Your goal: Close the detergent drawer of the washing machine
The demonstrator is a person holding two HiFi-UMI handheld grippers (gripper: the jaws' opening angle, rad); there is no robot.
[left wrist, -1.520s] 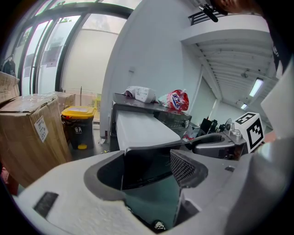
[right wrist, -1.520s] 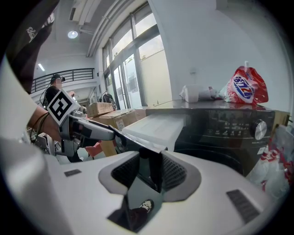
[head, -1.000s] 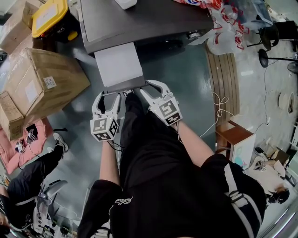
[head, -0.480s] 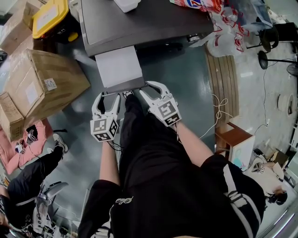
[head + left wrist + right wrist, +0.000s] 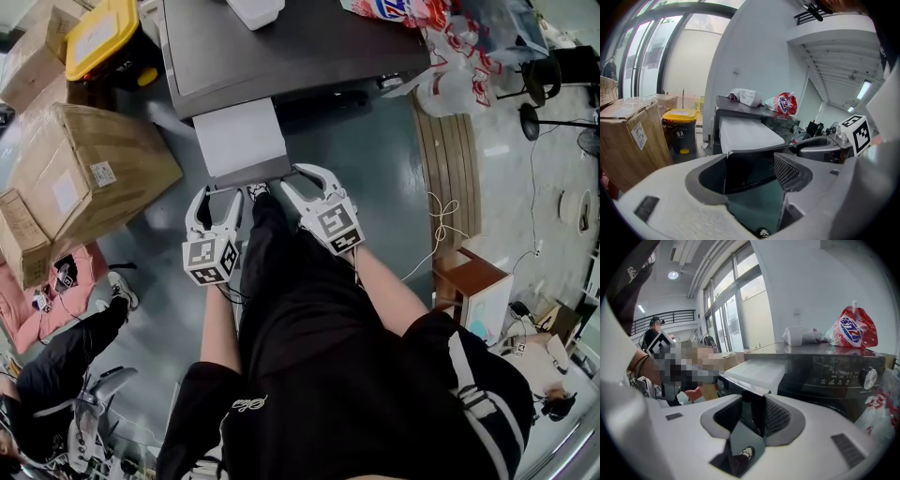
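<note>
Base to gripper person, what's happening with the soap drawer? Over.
Left gripper open, right gripper open, both at the detergent drawer front. Drawer sticking out of the washing machine. Nothing seen blocking it.

White detergent drawer (image 5: 239, 136) juts open from dark washing machine (image 5: 281, 47).
</note>
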